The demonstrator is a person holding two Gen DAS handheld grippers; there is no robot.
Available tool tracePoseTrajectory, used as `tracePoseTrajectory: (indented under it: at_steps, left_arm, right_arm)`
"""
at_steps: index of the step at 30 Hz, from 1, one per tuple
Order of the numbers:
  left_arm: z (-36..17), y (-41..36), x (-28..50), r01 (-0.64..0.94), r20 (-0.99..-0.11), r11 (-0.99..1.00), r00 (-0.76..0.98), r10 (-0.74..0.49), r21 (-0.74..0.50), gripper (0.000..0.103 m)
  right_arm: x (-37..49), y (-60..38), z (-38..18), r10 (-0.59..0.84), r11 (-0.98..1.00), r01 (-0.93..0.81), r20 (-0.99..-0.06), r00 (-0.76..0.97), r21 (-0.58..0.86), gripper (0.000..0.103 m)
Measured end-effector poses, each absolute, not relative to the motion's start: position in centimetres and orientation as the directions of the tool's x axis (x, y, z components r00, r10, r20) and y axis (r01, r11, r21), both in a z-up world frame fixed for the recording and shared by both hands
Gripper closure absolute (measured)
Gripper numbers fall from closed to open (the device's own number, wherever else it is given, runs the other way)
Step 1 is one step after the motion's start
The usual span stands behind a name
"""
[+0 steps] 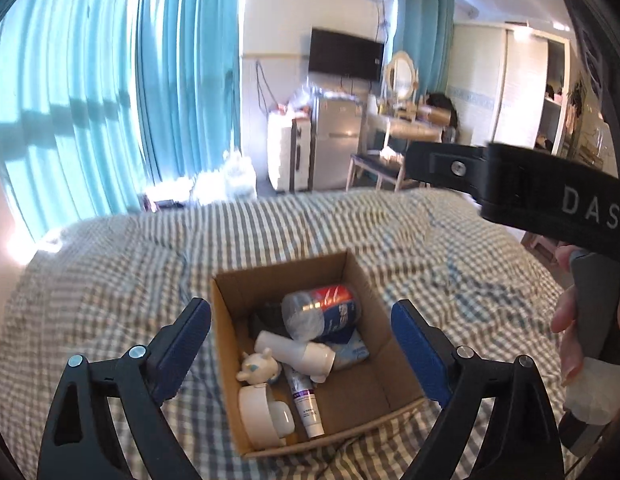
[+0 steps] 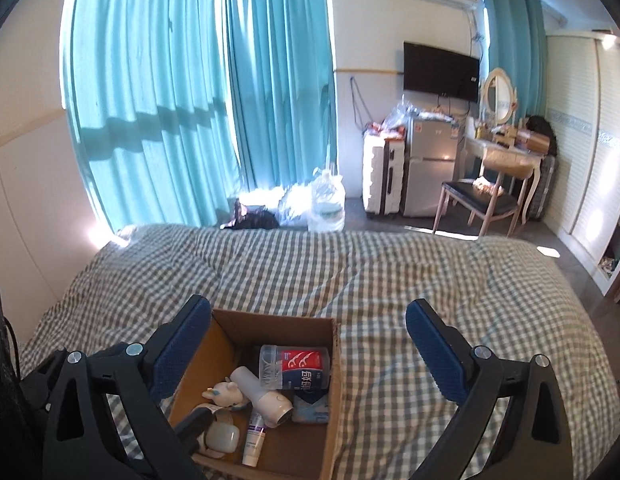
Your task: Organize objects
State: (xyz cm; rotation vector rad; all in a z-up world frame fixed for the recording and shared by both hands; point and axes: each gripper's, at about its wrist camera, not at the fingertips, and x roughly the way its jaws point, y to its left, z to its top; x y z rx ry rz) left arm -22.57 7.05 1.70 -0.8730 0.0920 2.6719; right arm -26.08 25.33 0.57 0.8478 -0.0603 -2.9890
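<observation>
Both your claws stand wide apart with nothing between the pads: the left gripper (image 1: 301, 322) and the right gripper (image 2: 308, 322) both hang above the open brown cardboard box (image 1: 383, 364), which sits on the grey-and-white checked bedcover (image 1: 122, 280). Everything to be organised that shows is already inside the box: a clear plastic tub with a red-and-blue label (image 1: 321, 314) lying on its side at the back, a white cylindrical bottle with a rounded cap (image 1: 296, 354) across the middle, a small white animal figurine (image 1: 256, 368), a round white lidded jar (image 1: 256, 408), a slim white tube with a purple band (image 1: 304, 400) and a soft pale-blue packet (image 1: 351, 350). Should you lift the box, expect it to be light but floppy; its thin walls will likely bow if squeezed mid-span, so take it at opposite walls near the corners, one claw each side. The loose contents may roll, and the bedding gives an uneven base, so keep it level.
</observation>
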Motion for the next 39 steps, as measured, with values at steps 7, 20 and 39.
tracePoseTrajectory:
  at_steps: [7,20,39]
  left_arm:
    - [7.9,5.8,-16.5,-0.296,-0.472,-0.955,-0.839,0.270,-0.021,0.002]
    - [12.7,3.4,-6.3,-0.233,-0.335,-0.972,-0.917,0.214,0.015,0.001]
    - [3.3,1.5,-3.2,-0.100,-0.267,-0.995,-0.959,0.090,0.021,0.000]
  right_arm:
    - [-18.4,25.3,6.8,-0.013,-1.000,0.003,-0.416,-0.909,0.024,0.004]
    - [-5.6,24.4,10.4,0.011,-1.000,-0.010,-0.276,-0.961,-0.006,0.002]
    - [-3.2,25.0,-1.6,0.034,-0.999,-0.037,-0.265,-0.964,0.007,0.002]
